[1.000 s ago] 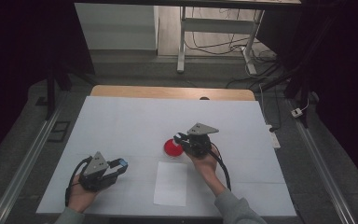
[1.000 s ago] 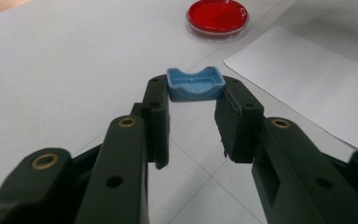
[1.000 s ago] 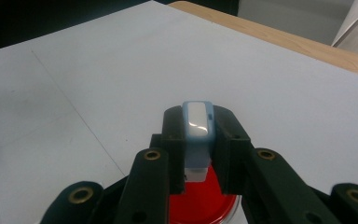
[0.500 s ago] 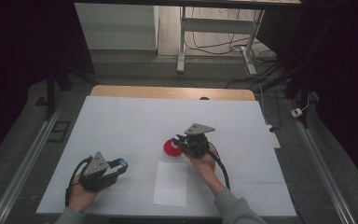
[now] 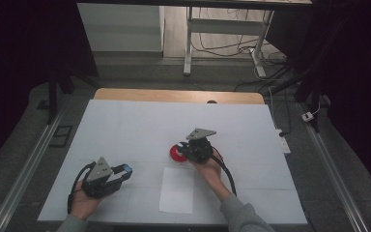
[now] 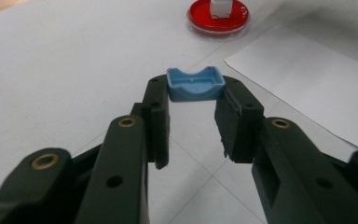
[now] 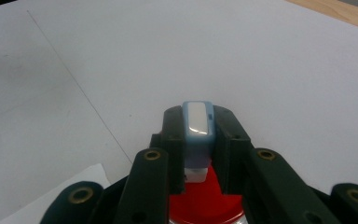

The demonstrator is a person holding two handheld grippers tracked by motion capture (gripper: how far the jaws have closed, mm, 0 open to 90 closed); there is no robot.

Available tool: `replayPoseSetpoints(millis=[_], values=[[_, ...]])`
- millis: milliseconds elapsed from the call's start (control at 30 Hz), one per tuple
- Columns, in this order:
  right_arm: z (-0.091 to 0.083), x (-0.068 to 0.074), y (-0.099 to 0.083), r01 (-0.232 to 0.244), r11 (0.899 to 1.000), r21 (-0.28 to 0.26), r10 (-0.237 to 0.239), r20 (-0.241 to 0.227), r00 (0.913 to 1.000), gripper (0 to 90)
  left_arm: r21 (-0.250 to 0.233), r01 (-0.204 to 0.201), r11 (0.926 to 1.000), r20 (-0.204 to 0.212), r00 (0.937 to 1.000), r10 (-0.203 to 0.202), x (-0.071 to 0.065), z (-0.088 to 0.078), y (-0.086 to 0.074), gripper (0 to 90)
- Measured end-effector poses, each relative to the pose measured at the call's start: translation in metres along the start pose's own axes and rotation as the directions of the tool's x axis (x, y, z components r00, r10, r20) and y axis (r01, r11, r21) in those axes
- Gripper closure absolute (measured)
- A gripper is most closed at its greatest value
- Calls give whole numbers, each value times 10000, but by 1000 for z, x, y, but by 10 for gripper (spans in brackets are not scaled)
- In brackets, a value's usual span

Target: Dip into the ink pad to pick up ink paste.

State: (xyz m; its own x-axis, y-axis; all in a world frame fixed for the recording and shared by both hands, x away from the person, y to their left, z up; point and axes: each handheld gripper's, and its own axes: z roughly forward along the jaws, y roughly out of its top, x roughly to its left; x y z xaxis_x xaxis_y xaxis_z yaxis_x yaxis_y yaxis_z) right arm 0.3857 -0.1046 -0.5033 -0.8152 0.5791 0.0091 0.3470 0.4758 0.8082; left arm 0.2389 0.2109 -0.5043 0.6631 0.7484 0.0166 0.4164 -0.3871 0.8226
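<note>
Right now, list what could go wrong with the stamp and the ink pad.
1. The right gripper clamps the stamp over the red ink pad; pressed off-centre, it may tip or ink unevenly.
2. The left gripper pinches the blue cap only at its fingertips, so the cap could slip out.
3. A freshly inked stamp might smear the paper if dragged.

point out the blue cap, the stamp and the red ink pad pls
blue cap [image 6: 195, 85], left gripper view, on its hollow inner face.
stamp [image 7: 198, 122], right gripper view, on its pale top.
red ink pad [image 6: 218, 17], left gripper view, on its red surface.
</note>
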Motion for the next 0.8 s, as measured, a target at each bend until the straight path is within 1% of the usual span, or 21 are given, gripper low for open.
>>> replayPoseSetpoints(millis=[100,200,333,400,600,800], values=[[1,1,0,68,10000,29,-68,36,10000,758,-1,-3,10000,-8,10000,3,0,0,0,655],[1,1,0,25,10000,6,-25,39,10000,758,3,-15,10000,-13,10000,15,0,0,1,655],[3,1,-2,13,9999,127,-14,37,10000,759,4,-7,10000,-18,10000,7,0,0,1,656],[3,1,-2,93,9998,179,-95,73,9999,760,7,-1,10000,-12,10000,1,0,0,0,655],[3,1,-2,40,9998,175,-41,52,10000,760,5,-5,10000,-20,10000,5,-1,0,1,655],[3,3,-2,128,9998,172,-130,139,9998,760,14,-11,10000,-30,10000,11,0,1,0,655]])
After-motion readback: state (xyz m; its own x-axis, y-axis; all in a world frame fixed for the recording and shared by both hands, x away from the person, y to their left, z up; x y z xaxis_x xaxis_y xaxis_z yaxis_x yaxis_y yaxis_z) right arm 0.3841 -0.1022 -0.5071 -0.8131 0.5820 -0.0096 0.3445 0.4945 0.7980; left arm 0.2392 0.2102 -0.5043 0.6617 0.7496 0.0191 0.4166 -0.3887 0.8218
